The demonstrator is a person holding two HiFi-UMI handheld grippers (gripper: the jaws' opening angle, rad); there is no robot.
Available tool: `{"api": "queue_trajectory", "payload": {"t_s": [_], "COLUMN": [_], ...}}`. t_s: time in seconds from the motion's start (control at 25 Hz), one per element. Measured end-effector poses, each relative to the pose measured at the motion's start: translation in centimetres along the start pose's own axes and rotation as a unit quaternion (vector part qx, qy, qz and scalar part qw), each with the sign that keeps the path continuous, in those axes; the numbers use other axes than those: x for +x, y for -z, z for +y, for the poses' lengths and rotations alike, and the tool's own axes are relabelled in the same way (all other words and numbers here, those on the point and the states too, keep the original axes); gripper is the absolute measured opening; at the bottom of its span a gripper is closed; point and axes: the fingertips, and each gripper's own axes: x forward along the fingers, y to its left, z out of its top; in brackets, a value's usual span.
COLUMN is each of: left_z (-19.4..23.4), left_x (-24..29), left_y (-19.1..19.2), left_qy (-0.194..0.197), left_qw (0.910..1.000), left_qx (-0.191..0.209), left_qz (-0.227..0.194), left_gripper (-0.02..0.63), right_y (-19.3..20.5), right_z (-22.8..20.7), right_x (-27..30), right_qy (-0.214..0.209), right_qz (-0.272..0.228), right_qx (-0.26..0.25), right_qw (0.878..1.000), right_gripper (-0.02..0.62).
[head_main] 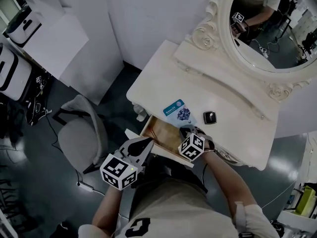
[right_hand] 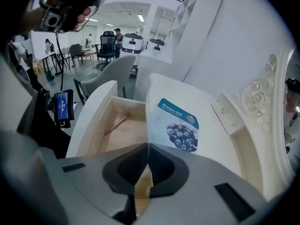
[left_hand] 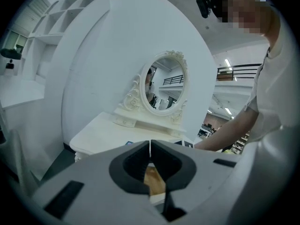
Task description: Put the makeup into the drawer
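Jaws of your right hand-held gripper (right_hand: 147, 146) are pressed together on the near corner of the blueberry packet (head_main: 177, 112), which lies on the white counter (head_main: 233, 128) at its front edge, just above the open drawer (head_main: 161, 133). Your left hand-held gripper (left_hand: 150, 146) is closed on nothing beside the drawer's left front corner. A small black compact (head_main: 210, 117) sits on the counter just right of the packet.

Fingertips of the right gripper (head_main: 186, 129) meet the near edge of the blueberry sachet (head_main: 177, 110) over the open drawer (head_main: 159, 133); a black compact (head_main: 210, 117) lies just beyond them.
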Motion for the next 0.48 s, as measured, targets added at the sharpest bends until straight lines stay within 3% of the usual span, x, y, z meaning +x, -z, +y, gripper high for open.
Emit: {"api": "queue_trajectory", "payload": {"t_s": [0.48], "left_z": [1.3], "left_x": [-1.1], "left_y": [0.2], "left_qy": [-0.018], "left_qw": [0.9996], "left_qx": [-0.02], "left_qz": [-0.011], "left_gripper": [0.063], "right_y": [-0.6], "right_z": [0.6], "right_x": [-3.0], "right_qy": [-0.033], "right_qz": [-0.032], "right_qx": [0.115], "right_qw": [0.992], "right_gripper": [0.028]}}
